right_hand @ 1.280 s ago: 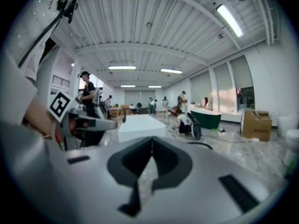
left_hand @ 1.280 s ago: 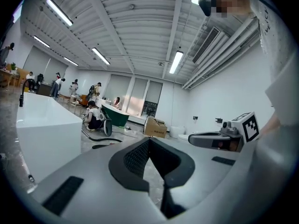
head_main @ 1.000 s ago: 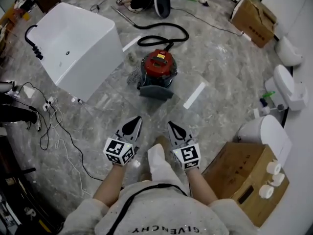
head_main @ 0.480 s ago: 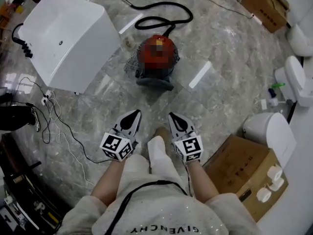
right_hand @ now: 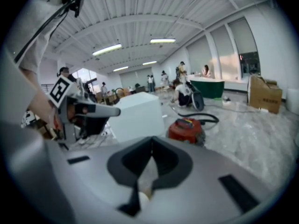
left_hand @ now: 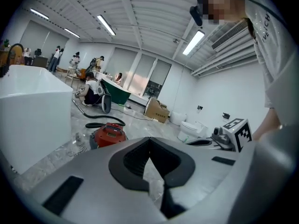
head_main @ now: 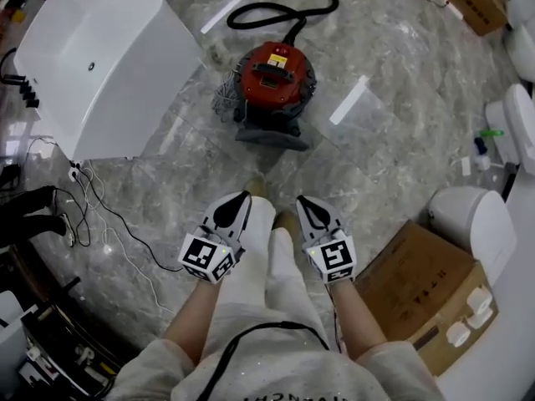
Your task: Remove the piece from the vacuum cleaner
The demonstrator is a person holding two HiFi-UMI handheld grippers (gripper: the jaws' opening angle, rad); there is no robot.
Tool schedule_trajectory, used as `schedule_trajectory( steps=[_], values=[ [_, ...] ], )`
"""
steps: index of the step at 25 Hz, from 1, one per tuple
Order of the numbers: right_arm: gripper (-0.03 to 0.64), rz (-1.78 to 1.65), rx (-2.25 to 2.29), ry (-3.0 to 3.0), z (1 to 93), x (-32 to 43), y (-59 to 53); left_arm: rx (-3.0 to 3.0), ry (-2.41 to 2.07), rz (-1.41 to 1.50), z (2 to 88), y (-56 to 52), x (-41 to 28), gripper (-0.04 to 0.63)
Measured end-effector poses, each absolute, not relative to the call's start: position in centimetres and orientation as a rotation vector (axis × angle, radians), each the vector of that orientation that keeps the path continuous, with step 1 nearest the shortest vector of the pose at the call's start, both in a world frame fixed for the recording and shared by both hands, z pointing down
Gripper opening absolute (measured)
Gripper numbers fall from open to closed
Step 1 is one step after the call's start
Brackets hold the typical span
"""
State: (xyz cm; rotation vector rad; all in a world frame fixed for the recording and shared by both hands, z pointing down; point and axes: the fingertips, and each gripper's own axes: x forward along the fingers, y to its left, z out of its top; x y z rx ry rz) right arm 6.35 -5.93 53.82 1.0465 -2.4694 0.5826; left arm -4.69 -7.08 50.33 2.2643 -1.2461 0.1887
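A red, round vacuum cleaner (head_main: 276, 82) stands on the marble floor ahead of me, with a black hose (head_main: 280, 7) curling off behind it and a dark grey part (head_main: 269, 134) at its near side. It also shows in the left gripper view as the vacuum cleaner (left_hand: 108, 134) and in the right gripper view as the vacuum cleaner (right_hand: 187, 129). My left gripper (head_main: 241, 197) and right gripper (head_main: 304, 200) are held side by side over my legs, well short of the vacuum. Both are shut with nothing between the jaws.
A big white tub (head_main: 92, 65) stands to the left of the vacuum. Cables (head_main: 100, 224) trail across the floor at left. A cardboard box (head_main: 418, 291) and white toilets (head_main: 472, 224) stand at right. People work far off at the back of the hall.
The vacuum cleaner has come nearer and lower in the head view as I walk toward it. Both grippers stay shut and side by side.
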Motion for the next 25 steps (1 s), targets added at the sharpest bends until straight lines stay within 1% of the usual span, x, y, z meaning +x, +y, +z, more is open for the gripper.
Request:
schedule_trajectory(
  steps=[3, 9, 18, 22, 25],
  values=[
    [0.011, 0.571, 1.046, -2.461, 55.7, 5.4, -7.7, 2.312, -1.239, 0.254, 53.5, -9.5, -5.3, 0.021],
    [0.011, 0.612, 1.004, -2.372, 62.2, 4.9, -9.5, 2.403, -1.124, 0.373, 60.3, -13.5, -4.2, 0.023],
    [0.011, 0.543, 0.892, -2.253, 69.5, 3.9, -13.7, 2.304, -1.092, 0.327, 68.5, -18.3, -5.5, 0.026],
    [0.011, 0.571, 0.919, -2.191, 71.8, 4.7, -16.2, 2.311, -1.021, 0.341, 70.3, -19.8, -5.8, 0.086],
    [0.012, 0.549, 0.934, -2.156, 72.8, 4.9, -18.0, 2.364, -0.989, 0.426, 70.7, -20.8, -6.3, 0.156]
  ],
)
